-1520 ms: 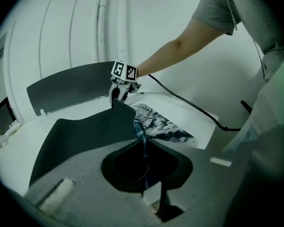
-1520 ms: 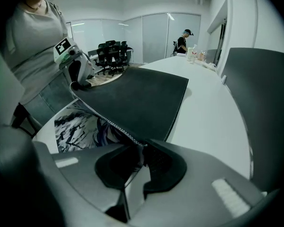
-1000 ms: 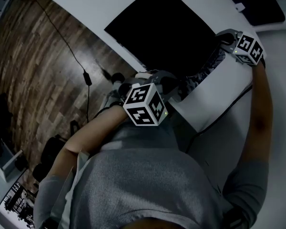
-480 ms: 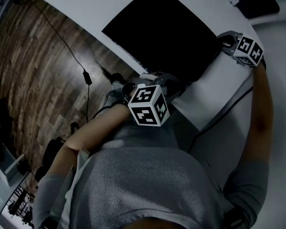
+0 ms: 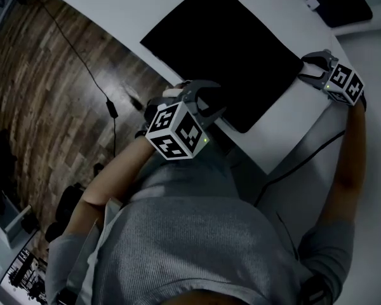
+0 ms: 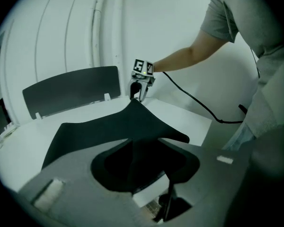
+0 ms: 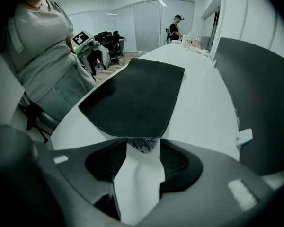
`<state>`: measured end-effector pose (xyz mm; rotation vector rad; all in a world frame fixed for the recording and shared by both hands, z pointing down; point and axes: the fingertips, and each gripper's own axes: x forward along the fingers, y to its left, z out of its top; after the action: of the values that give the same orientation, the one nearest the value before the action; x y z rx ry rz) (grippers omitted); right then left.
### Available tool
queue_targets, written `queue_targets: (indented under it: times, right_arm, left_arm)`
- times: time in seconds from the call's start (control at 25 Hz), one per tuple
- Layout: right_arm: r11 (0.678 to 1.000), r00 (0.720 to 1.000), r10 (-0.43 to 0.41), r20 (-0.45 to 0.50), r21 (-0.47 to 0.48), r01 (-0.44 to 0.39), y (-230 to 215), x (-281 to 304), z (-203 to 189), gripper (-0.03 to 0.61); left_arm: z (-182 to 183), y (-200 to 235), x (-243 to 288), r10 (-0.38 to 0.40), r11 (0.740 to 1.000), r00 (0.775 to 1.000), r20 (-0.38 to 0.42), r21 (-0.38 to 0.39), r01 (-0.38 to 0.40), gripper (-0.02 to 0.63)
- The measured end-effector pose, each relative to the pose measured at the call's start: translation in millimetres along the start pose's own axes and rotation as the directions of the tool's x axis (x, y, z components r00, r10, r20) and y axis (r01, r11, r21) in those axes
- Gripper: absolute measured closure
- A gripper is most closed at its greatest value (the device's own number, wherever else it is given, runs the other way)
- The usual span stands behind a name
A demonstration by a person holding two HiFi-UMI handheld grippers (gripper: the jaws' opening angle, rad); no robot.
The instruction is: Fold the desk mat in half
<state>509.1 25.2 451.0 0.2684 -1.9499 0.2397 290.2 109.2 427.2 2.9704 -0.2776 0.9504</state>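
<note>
The desk mat (image 6: 99,126) blends darkly into the left hand-held gripper (image 6: 146,155).

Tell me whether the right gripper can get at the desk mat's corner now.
Likely yes: the right gripper has just been opening its jaws, and a corner of the desk mat lies between their tips, nothing in the way.

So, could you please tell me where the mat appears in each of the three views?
Head view: the mat lies upper centre, slanting across the picture.
Left gripper view: the mat sits mid-frame, just beyond the jaws.
Right gripper view: the mat sits in the centre, stretching away from the jaws.
Shared landmark: the white desk under it.
</note>
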Motion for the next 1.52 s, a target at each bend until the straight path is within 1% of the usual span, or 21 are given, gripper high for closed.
queue_targets:
  times: [0.08,0.12,0.16,0.2,0.24,0.32,0.36,0.4,0.48,0.56,0.6,0.68,0.76,0.84,1.0,1.12,1.2,1.28,1.36,1.4,1.52]
  right_arm:
    - [0.996,0.995,-0.08,0.067,0.054,0.076,-8,-20,6,0.362]
    - [0.985,0.978,-0.153,0.141,0.101,0.139,-15,-33,14,0.367]
    - [0.963,0.939,-0.249,0.237,0.164,0.214,-24,-47,26,0.391]
    - [0.927,0.869,-0.358,0.342,0.242,0.287,-32,-62,41,0.432]
    - [0.878,0.768,-0.466,0.438,0.332,0.344,-36,-77,56,0.448]
    - [0.781,0.55,-0.622,0.558,0.496,0.38,-31,-101,82,0.448]
    - [0.746,0.468,-0.664,0.583,0.549,0.376,-23,-108,94,0.448]
    - [0.722,0.409,-0.691,0.596,0.584,0.37,-14,-112,106,0.448]
    - [0.686,0.318,-0.728,0.608,0.638,0.35,6,-118,131,0.448]
    - [0.654,0.224,-0.756,0.615,0.697,0.294,24,-128,155,0.451]
    - [0.638,0.184,-0.769,0.612,0.722,0.268,33,-133,166,0.459]
    - [0.599,0.128,-0.799,0.587,0.763,0.243,47,-142,180,0.49]
    - [0.565,0.085,-0.823,0.561,0.795,0.221,58,-151,189,0.559]
    - [0.554,0.063,-0.83,0.555,0.803,0.22,69,-158,198,0.575]
    - [0.555,0.082,-0.825,0.559,0.774,0.305,90,-158,215,0.578]
    - [0.568,0.074,-0.816,0.574,0.769,0.292,100,-155,221,0.578]
    - [0.579,0.068,-0.807,0.587,0.762,0.29,106,-153,225,0.578]
    - [0.596,0.087,-0.795,0.601,0.744,0.302,112,-147,230,0.578]
    - [0.615,0.128,-0.782,0.61,0.724,0.312,116,-135,230,0.578]
    - [0.622,0.141,-0.778,0.612,0.72,0.309,118,-131,229,0.578]
    - [0.625,0.142,-0.778,0.612,0.726,0.287,129,-140,229,0.578]
  left_arm:
    - [6,21,-13,0.063,0.997,0.997,0.043,-0.036,-0.062,0.453]
    - [10,31,-19,0.101,0.994,0.992,0.07,-0.055,-0.098,0.453]
    - [13,41,-26,0.143,0.988,0.985,0.098,-0.075,-0.136,0.453]
    - [15,50,-32,0.186,0.98,0.974,0.126,-0.097,-0.175,0.453]
    - [18,58,-38,0.228,0.97,0.962,0.152,-0.118,-0.212,0.453]
    - [25,72,-51,0.3,0.95,0.934,0.194,-0.153,-0.273,0.453]
    - [31,79,-57,0.329,0.94,0.92,0.214,-0.165,-0.298,0.453]
    - [37,85,-64,0.354,0.932,0.905,0.237,-0.174,-0.319,0.453]
    - [50,94,-79,0.393,0.916,0.872,0.292,-0.2,-0.347,0.454]
    - [65,101,-97,0.423,0.903,0.831,0.361,-0.241,-0.355,0.464]
    - [72,103,-107,0.436,0.898,0.808,0.396,-0.255,-0.36,0.485]
    - [88,104,-124,0.448,0.893,0.773,0.449,-0.259,-0.368,0.503]
    - [99,103,-135,0.448,0.894,0.755,0.479,-0.254,-0.369,0.515]
    - [103,104,-142,0.451,0.893,0.74,0.5,-0.255,-0.372,0.518]
    - [108,104,-155,0.466,0.885,0.706,0.533,-0.27,-0.38,0.555]
    - [110,105,-160,0.469,0.882,0.688,0.553,-0.266,-0.388,0.604]
    - [112,101,-163,0.463,0.886,0.682,0.567,-0.273,-0.374,0.611]
    - [114,96,-165,0.453,0.891,0.681,0.576,-0.274,-0.361,0.611]
    - [113,92,-161,0.438,0.898,0.686,0.581,-0.263,-0.352,0.611]
    - [112,90,-157,0.43,0.902,0.689,0.583,-0.256,-0.347,0.611]
    - [118,84,-157,0.415,0.909,0.696,0.586,-0.244,-0.337,0.611]
